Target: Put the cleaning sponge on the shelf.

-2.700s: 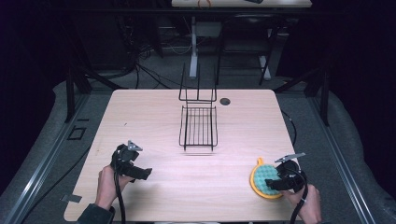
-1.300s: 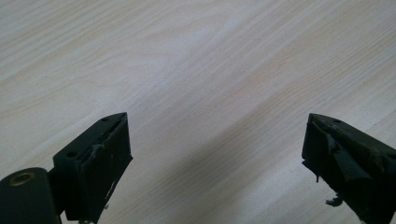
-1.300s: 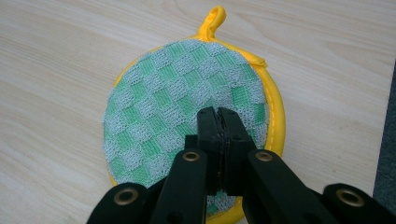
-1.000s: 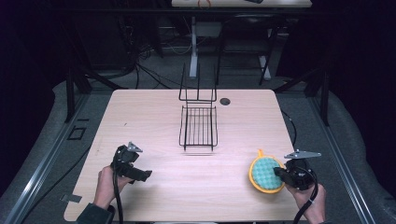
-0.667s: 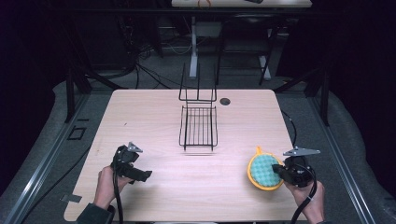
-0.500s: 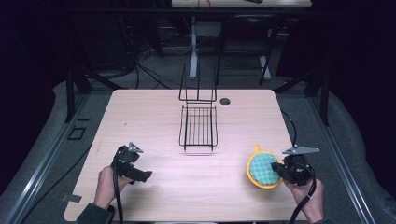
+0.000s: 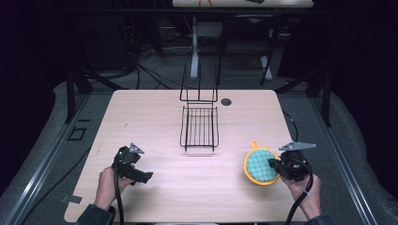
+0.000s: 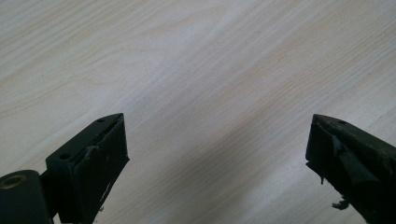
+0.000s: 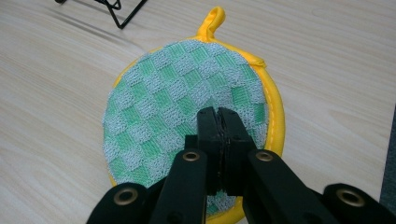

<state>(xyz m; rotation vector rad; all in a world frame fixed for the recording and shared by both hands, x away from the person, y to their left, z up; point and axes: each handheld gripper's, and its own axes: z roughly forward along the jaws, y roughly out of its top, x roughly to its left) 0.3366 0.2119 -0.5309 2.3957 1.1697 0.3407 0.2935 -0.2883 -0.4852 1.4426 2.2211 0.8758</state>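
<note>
Lying under everything: the wooden table point(image 7: 155, 112) is stretching pale and mostly bare, giving wide room on every side.
Rack: the black wire rack point(image 7: 199, 124) is standing at mid-table toward the far edge, well apart from both hands.
Pot holder: the round pot holder point(image 7: 259, 165), green-checked with a yellow rim and loop, is lying flat near the table's right front edge.
Handling: it is looking soft, light and floppy, likely sagging when lifted; the stitched yellow rim or the loop point(image 9: 212, 18) is offering the firmest hold.
Right gripper: the right gripper point(image 9: 217, 113) is hovering over or resting on the checked cloth with its jaws pressed together, nothing visibly pinched between them.
Left gripper: the left gripper point(image 7: 141, 176) is sitting over bare wood at the front left, its jaws standing wide apart and holding nothing.
</note>
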